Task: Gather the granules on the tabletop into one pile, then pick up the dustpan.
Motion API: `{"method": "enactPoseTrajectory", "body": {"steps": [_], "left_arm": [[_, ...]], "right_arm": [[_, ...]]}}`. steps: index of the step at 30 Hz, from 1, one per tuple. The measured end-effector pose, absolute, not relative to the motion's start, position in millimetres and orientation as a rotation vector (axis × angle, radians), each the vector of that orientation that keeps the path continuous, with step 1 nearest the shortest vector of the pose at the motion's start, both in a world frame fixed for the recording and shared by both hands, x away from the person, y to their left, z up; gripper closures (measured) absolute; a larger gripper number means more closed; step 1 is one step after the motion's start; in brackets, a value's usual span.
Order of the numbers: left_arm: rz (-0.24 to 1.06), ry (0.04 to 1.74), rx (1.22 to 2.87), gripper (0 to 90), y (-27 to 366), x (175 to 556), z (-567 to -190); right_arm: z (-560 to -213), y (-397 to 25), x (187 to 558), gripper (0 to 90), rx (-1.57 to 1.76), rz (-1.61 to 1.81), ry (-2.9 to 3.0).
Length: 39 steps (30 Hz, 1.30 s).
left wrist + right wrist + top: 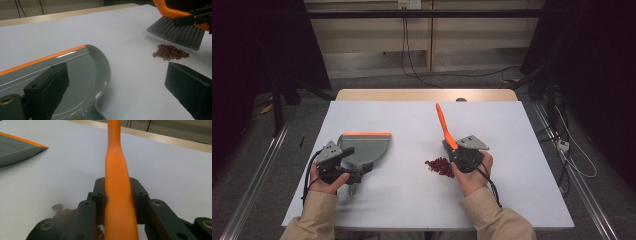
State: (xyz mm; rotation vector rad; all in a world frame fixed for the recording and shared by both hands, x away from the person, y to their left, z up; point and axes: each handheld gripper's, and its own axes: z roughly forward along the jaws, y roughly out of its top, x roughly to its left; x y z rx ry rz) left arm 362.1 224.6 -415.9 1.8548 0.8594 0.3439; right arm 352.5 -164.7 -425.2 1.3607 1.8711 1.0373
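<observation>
High view had the whole set-up laid out: the right gripper (460,150) was clamped on the orange brush (445,127), its handle rising up and away, bristles down beside a little heap of red beans (440,166) on the white table (492,130). Well to the left lay the grey dustpan (364,147) with its orange lip turned away from the person, and the left gripper (343,164) sat at the pan's handle end.

Left gripper view showed those jaws standing wide apart, one over the pan's floor, the other off to the side above bare table, so nothing was gripped there. The beans sat just beneath the grey bristles (178,33).

Right gripper view confirmed the hold: both jaws pressed flat on the handle.

For the sweep to go well, the pan likely needed a firm grip first, then its orange lip turned toward the heap and pressed flush to the table. Short, low strokes would probably suit, since beans roll and scatter easily.
</observation>
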Motion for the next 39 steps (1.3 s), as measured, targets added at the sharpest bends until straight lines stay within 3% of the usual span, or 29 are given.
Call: {"method": "enactPoseTrajectory", "body": {"steps": [20, 39], "left_arm": [[0.371, 0.972, 1.907, 7.9, 225.5, 357.6, -417.5], [0.433, 1.116, 2.009, 12.6, 234.1, 359.1, -435.1]], "right_arm": [[-420.9, -227.0, 351.4, 71.1, 1.408, 1.123, 1.867], [-418.8, -238.4, 350.4, 71.1, 1.406, 1.151, 1.861]]}}
